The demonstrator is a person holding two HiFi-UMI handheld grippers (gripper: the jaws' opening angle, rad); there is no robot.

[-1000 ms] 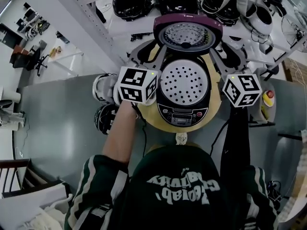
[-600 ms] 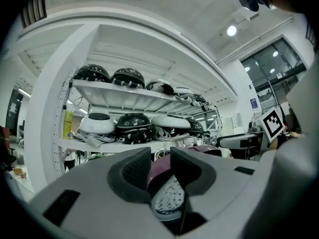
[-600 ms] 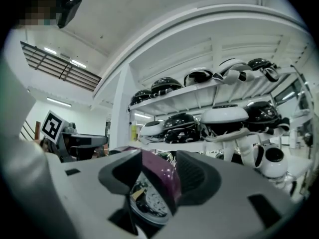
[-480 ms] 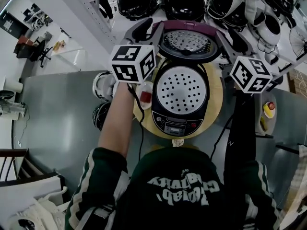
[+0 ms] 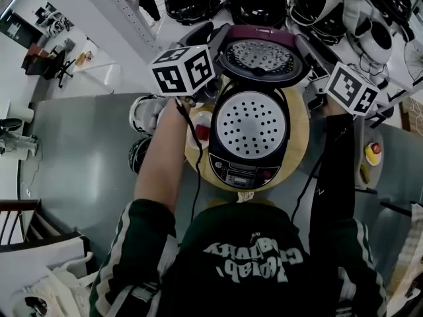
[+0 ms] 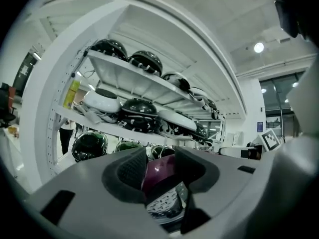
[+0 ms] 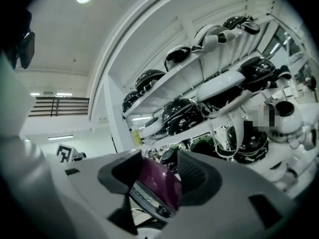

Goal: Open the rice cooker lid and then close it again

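Advanced, left tongs (image 6: 158, 177) and right tongs (image 7: 155, 180) opening astride half-hidden lid (image 7: 163, 189).

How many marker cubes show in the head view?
2: left cube just left of the raised lid; right cube just right of it. None seems hidden.

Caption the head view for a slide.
Rice cooker, lid up; left tongs and right tongs opening, lid edge between each pair.

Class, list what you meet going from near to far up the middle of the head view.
Dark hood, cooker's control panel, perforated white plate, raised purple lid, dark items on the shelf.
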